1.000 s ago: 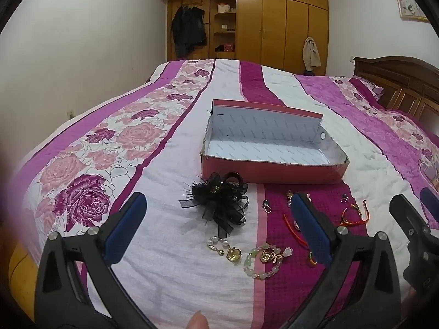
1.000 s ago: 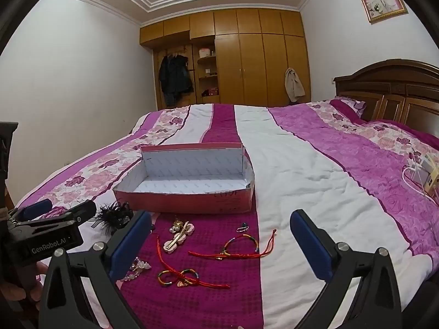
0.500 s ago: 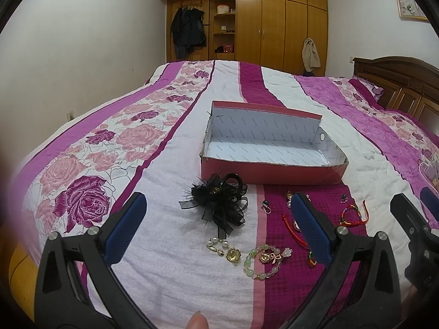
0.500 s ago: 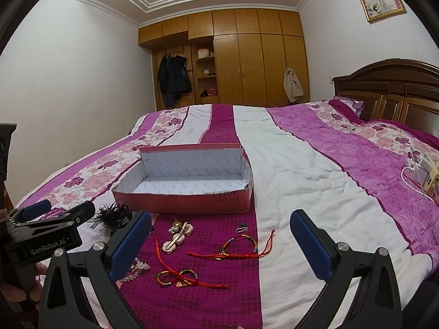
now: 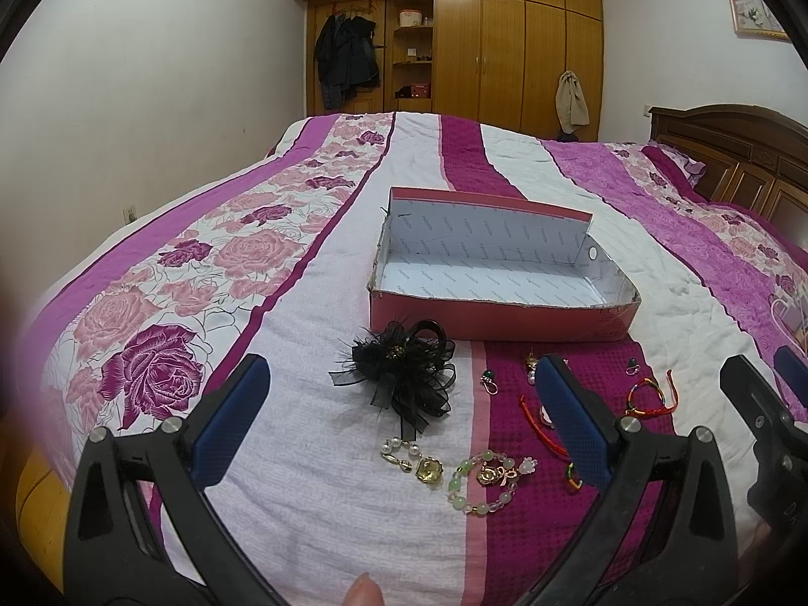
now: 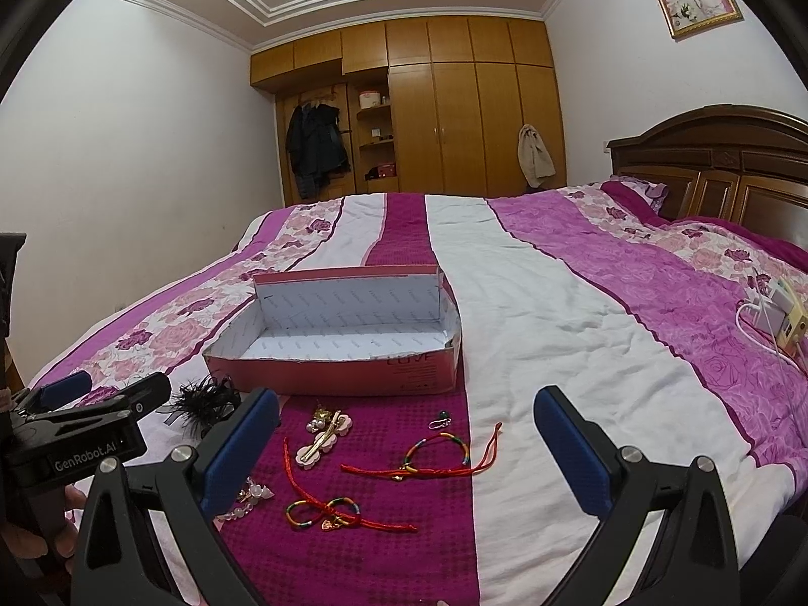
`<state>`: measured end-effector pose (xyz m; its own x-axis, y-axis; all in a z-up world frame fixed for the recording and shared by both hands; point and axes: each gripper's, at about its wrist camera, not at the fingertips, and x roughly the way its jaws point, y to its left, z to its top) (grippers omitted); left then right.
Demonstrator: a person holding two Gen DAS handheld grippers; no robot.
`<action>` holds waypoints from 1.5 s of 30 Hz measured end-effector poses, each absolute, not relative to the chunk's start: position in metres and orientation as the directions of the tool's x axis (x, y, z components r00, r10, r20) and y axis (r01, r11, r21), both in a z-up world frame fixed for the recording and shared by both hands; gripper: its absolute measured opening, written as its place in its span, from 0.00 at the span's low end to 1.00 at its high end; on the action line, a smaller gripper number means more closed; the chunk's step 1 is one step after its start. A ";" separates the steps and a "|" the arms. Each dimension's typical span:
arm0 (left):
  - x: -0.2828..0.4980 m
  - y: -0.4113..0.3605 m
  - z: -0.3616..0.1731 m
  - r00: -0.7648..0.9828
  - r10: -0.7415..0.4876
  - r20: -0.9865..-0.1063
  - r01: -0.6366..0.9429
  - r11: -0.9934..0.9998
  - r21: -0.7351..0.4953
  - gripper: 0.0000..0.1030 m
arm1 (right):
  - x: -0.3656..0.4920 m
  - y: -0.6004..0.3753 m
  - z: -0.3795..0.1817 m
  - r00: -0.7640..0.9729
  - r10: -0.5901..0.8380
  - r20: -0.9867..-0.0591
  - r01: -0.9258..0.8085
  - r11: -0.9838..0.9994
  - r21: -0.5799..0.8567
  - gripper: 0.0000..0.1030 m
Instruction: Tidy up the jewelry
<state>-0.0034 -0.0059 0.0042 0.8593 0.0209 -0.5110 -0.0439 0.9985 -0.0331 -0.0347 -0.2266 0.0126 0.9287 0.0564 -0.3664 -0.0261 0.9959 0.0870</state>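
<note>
An open pink box [image 5: 500, 318] [image 6: 343, 373] with a white lining lies on the bed, nothing inside it. In front of it lie a black feathered bow clip [image 5: 404, 379] [image 6: 204, 401], a pearl and gold piece [image 5: 411, 459], a green bead bracelet [image 5: 480, 485], small earrings [image 5: 489, 383], a gold hair clip [image 6: 323, 434] and red cord bracelets [image 6: 434, 459] [image 6: 328, 507]. My left gripper [image 5: 404, 414] is open above the bow and beads. My right gripper [image 6: 404, 449] is open over the cord bracelets. Neither holds anything.
The bedspread [image 5: 212, 272] has pink, white and purple stripes with roses. A charger block with cables [image 6: 777, 318] lies on the right. A wooden headboard [image 6: 717, 171] stands at the right, a wardrobe [image 6: 454, 116] at the back wall. The other gripper's body [image 6: 86, 434] shows at lower left.
Both views have shifted only slightly; the left gripper has eased a little closer to the bed. The jewelry and box have not moved.
</note>
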 end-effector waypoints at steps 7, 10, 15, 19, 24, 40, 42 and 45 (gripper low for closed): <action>-0.004 -0.006 0.004 0.860 0.021 -0.510 -0.044 0.998 -0.033 0.95 | -0.035 -0.227 0.012 0.929 0.058 -0.366 -0.027 0.996 0.089 1.00; -0.004 -0.006 0.004 0.860 0.021 -0.510 -0.044 0.998 -0.033 0.95 | -0.035 -0.227 0.012 0.929 0.057 -0.366 -0.026 0.996 0.088 1.00; -0.004 -0.006 0.004 0.860 0.021 -0.510 -0.044 0.998 -0.033 0.95 | -0.035 -0.227 0.012 0.929 0.057 -0.366 -0.026 0.996 0.090 1.00; -0.004 -0.006 0.004 0.860 0.021 -0.509 -0.044 0.998 -0.033 0.95 | -0.034 -0.227 0.012 0.929 0.057 -0.366 -0.026 0.996 0.089 1.00; -0.004 -0.006 0.005 0.860 0.022 -0.509 -0.046 0.998 -0.035 0.95 | -0.035 -0.228 0.012 0.929 0.058 -0.366 -0.026 0.996 0.091 1.00; -0.003 -0.006 0.007 0.859 0.015 -0.511 -0.040 0.999 -0.036 0.95 | -0.035 -0.228 0.012 0.929 0.059 -0.366 -0.025 0.995 0.097 1.00; -0.003 -0.006 0.007 0.859 0.015 -0.511 -0.039 0.999 -0.037 0.95 | -0.035 -0.229 0.012 0.929 0.059 -0.366 -0.025 0.995 0.096 1.00; -0.003 -0.006 0.007 0.859 0.016 -0.512 -0.040 0.999 -0.036 0.95 | -0.035 -0.229 0.012 0.929 0.059 -0.365 -0.026 0.995 0.096 1.00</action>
